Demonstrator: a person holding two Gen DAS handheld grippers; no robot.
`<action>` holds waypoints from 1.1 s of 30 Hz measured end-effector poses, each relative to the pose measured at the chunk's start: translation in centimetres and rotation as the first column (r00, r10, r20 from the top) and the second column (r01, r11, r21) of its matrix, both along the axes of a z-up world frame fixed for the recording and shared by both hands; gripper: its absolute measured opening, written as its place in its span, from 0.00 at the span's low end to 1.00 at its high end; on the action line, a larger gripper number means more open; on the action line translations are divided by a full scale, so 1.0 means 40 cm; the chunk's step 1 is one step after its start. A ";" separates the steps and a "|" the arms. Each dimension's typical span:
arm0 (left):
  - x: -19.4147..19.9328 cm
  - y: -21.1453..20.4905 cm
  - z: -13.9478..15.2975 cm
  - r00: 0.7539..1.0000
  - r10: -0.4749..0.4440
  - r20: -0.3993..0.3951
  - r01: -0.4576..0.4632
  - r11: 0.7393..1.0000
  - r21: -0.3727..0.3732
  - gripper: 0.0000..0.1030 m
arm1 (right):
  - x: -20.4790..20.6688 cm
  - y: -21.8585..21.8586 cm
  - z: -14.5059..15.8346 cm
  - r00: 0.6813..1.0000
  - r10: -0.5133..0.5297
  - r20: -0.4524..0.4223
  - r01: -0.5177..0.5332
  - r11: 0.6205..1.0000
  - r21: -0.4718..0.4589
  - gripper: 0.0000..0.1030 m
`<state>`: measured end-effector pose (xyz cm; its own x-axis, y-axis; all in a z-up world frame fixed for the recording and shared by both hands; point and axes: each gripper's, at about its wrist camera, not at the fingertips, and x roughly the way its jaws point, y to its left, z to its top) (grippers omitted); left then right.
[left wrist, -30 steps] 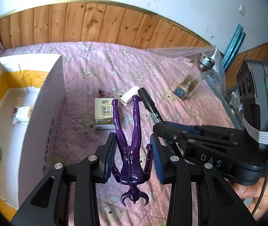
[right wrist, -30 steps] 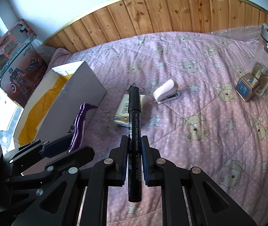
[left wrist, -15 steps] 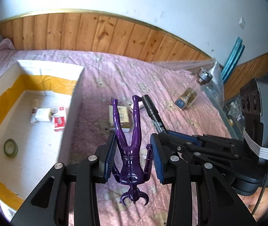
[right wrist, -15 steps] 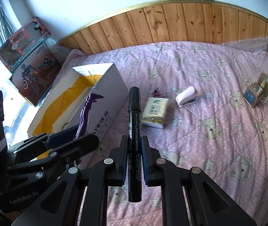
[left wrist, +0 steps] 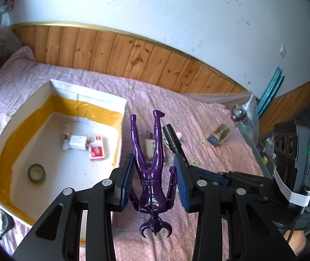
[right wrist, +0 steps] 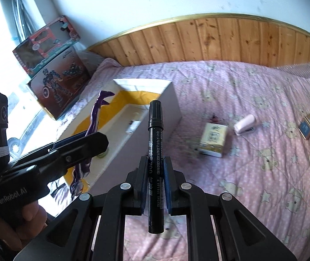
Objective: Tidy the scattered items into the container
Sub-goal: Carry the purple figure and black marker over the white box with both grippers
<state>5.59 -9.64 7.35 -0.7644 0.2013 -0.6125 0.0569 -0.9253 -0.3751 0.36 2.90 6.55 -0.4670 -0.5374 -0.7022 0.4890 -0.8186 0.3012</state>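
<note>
We carry both loads toward white yellow-lined cardboard box (left wrist: 102,100): left claw (left wrist: 155,181) pinches glossy purple plastic figure (left wrist: 150,174), right claw (right wrist: 155,174) pinches black marker pen (right wrist: 155,152), ready for drop.

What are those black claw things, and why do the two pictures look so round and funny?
They are grabbers, and a person holds one in each hand. Each grabber has a small camera looking along its two fingers, and its wide lens bends the picture round. One picture comes from the left gripper, which pinches a purple toy figure upside down. The other comes from the right gripper, squeezed shut on a black marker. Below is a pink bedspread with a white box for tidying; a tape roll already lies inside. A small carton and a pink stapler are waiting on the bedspread.
</note>
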 end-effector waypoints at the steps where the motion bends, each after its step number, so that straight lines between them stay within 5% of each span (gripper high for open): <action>1: 0.004 -0.009 0.003 1.000 0.005 -0.005 -0.005 1.000 -0.001 0.37 | 0.003 -0.009 0.003 1.000 0.008 -0.004 -0.008 1.000 -0.003 0.14; 13: 0.032 -0.120 -0.010 0.998 0.069 -0.003 -0.069 0.998 -0.002 0.37 | 0.020 -0.116 0.026 0.996 0.073 -0.045 -0.073 0.997 0.002 0.14; 33: 0.047 -0.301 -0.054 0.987 0.143 0.077 -0.151 0.982 0.109 0.37 | 0.013 -0.288 0.025 0.989 0.130 -0.065 -0.128 0.991 0.026 0.14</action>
<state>7.45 -21.69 5.21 -0.7477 0.1615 -0.6441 0.2186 -0.8560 -0.4684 0.88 -8.61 7.55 -0.4413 -0.5808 -0.6841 0.6093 -0.7536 0.2468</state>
